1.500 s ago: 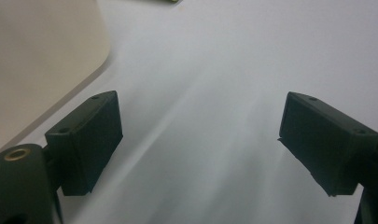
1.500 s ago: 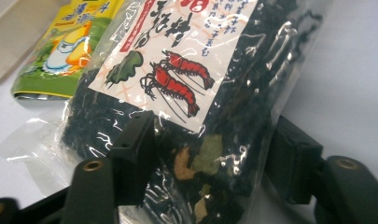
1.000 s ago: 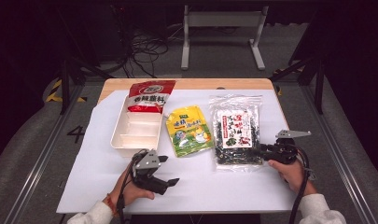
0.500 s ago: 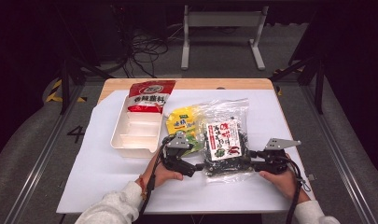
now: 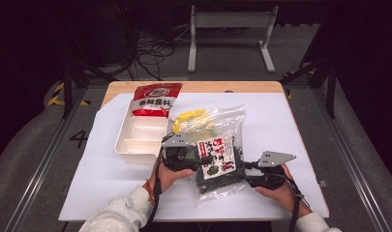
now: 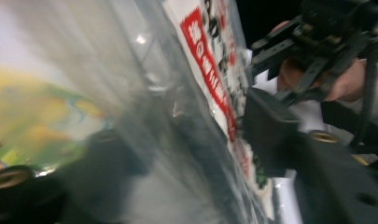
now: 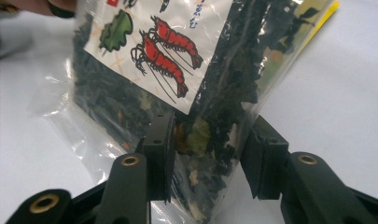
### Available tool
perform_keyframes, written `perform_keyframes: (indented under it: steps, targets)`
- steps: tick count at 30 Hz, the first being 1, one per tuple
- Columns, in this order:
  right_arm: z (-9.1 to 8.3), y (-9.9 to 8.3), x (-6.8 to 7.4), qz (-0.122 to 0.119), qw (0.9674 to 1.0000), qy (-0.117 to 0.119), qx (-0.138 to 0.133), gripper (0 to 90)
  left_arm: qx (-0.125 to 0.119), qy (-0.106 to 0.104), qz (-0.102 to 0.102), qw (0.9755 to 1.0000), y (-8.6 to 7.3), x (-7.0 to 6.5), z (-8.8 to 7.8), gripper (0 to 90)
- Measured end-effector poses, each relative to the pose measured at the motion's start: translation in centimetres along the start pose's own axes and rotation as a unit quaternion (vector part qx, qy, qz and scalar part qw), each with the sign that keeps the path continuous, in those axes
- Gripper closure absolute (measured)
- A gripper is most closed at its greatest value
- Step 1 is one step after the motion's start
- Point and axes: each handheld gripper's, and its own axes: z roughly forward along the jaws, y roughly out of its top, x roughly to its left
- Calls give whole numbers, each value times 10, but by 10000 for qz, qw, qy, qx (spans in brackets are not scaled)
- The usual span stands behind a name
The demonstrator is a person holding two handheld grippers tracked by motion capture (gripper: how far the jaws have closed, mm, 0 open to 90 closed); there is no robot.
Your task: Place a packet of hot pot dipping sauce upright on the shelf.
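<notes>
Fingers [image 7: 159,140] pinching seaweed bag [image 7: 177,79], prawn print close-up

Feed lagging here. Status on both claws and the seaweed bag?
Left claw just closed on seaweed bag, left edge. Right claw clamped on its other edge. Bag lifted over yellow packet; tray close by on the left.

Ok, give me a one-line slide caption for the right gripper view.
Right gripper clamps the lower edge of a clear seaweed bag with a shrimp-printed label, above the white table.
</notes>
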Motion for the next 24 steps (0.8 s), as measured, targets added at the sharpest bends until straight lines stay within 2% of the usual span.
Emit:
perform_keyframes:
  steps: [3, 4, 6, 9, 11, 18, 21, 24]
  targets:
    - [-1, 2, 2, 21, 10000, 20, -82, 595, -48, -60, 121, 9999, 3, -3, -6, 660]
    - [-1, 2, 2, 21, 10000, 20, -82, 595, -91, -160, 209, 9996, 4, -7, -9, 660]
    - [-2, 4, 3, 5, 9999, 1, -120, 592, -142, -302, 291, 9990, 7, -12, -14, 725]
    - [-6, 6, 6, 29, 9998, 11, -208, 570, -198, -359, 511, 9979, 11, -21, -21, 780]
    - [-8, 8, 9, 63, 9997, -20, -245, 537, -208, -370, 634, 9971, 14, -24, -26, 788]
    - [-20, 6, 13, 200, 9995, -83, -207, 379, -402, -406, 728, 9957, 17, -27, -38, 798]
    - [-23, 4, 13, 194, 9997, -88, -154, 356, -404, -410, 751, 9955, 18, -28, -40, 799]
    - [-27, -2, 13, 247, 9995, -203, -76, 322, -462, -364, 848, 9947, 22, -30, -44, 799]
